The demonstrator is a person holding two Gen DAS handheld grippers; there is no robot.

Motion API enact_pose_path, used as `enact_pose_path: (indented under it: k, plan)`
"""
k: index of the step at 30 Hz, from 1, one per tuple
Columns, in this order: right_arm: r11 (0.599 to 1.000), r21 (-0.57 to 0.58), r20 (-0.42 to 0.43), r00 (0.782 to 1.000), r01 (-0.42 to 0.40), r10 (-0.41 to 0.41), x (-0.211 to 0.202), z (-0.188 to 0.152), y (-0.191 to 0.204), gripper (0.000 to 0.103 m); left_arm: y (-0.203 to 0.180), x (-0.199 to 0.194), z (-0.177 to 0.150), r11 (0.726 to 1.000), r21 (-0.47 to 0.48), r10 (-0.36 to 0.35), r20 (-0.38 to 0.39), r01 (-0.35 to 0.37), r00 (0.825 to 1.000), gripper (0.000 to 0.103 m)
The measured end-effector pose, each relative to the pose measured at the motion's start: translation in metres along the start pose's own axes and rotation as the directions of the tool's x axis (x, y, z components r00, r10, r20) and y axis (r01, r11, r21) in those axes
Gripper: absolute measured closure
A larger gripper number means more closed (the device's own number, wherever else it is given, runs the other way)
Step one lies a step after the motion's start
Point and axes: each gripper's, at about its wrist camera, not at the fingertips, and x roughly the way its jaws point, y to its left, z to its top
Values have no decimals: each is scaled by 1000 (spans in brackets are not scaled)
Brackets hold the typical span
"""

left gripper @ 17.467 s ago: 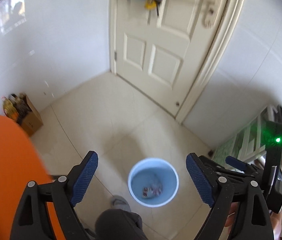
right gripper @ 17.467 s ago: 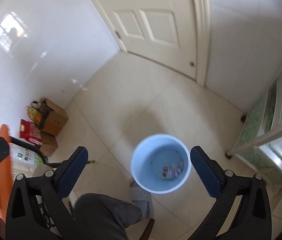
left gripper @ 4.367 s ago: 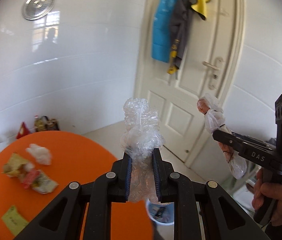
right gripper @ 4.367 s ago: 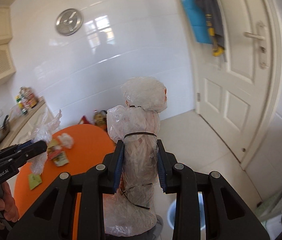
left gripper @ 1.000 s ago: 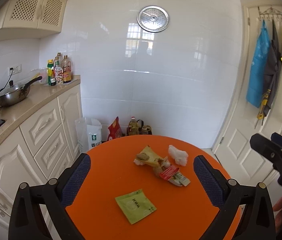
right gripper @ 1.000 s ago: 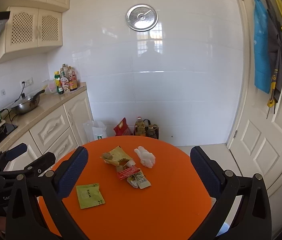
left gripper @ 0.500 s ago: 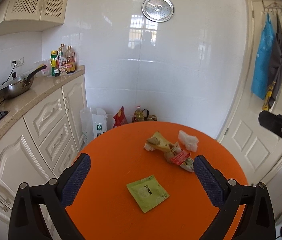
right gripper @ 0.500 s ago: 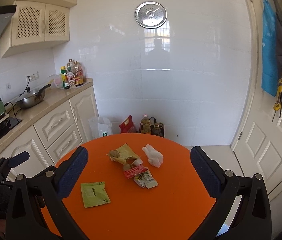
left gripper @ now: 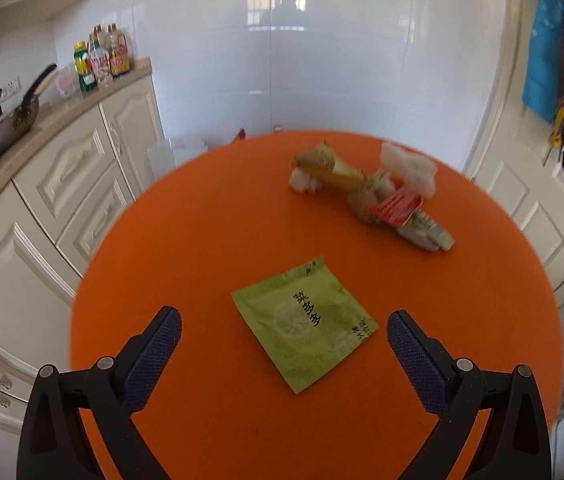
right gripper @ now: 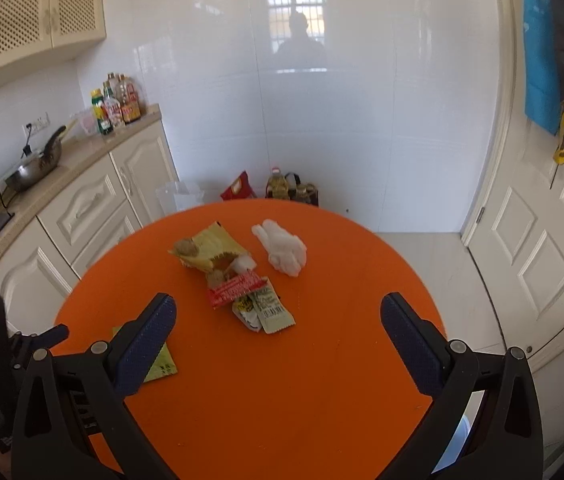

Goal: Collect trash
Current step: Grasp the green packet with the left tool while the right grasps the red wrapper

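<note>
A round orange table (left gripper: 210,216) (right gripper: 322,360) holds trash. A flat green sachet (left gripper: 304,320) lies just ahead of my open, empty left gripper (left gripper: 282,350); its corner shows in the right wrist view (right gripper: 160,368). Farther off lie a yellow wrapper (left gripper: 328,168) (right gripper: 210,250), a red wrapper (left gripper: 396,206) (right gripper: 236,288), small sauce packets (left gripper: 426,232) (right gripper: 266,312) and a crumpled white tissue (left gripper: 408,168) (right gripper: 284,252). My right gripper (right gripper: 278,336) is open and empty above the table, short of the packets.
Cream cabinets (left gripper: 42,208) with a counter, a pan (right gripper: 36,164) and bottles (right gripper: 116,108) stand on the left. A white door (right gripper: 542,220) with hanging cloths is on the right. Bags and bottles (right gripper: 282,190) sit on the floor behind the table. A blue bin's edge (right gripper: 456,446) shows below the table's near right.
Both grippers have moved closer to and lower over the table. The green sachet now lies just in front of the left gripper's fingers.
</note>
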Motion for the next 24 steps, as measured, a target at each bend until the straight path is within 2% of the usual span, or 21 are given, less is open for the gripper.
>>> enact_pose_path:
  k: [5,8,16,22,24]
  plan:
    - [1000,-11,-83,997,-3,2,40,-11,-3,0,-14,66,16,999,18,38,-89,-36,995,4]
    - [1000,-11,-123,992,-11,9,63,-16,-7,0,-20,87,28,1000,11,-5,-94,6,996,14]
    - [998,-36,-222,974,-43,34,123,-23,-5,0,-40,124,67,998,0,-59,-59,60,996,54]
    - [993,-3,-230,966,-118,114,145,-14,1,1,-48,150,97,995,-23,-98,-57,97,994,67]
    - [989,-5,-230,963,-149,144,153,-9,9,8,-51,157,104,994,-28,-106,-54,104,993,71]
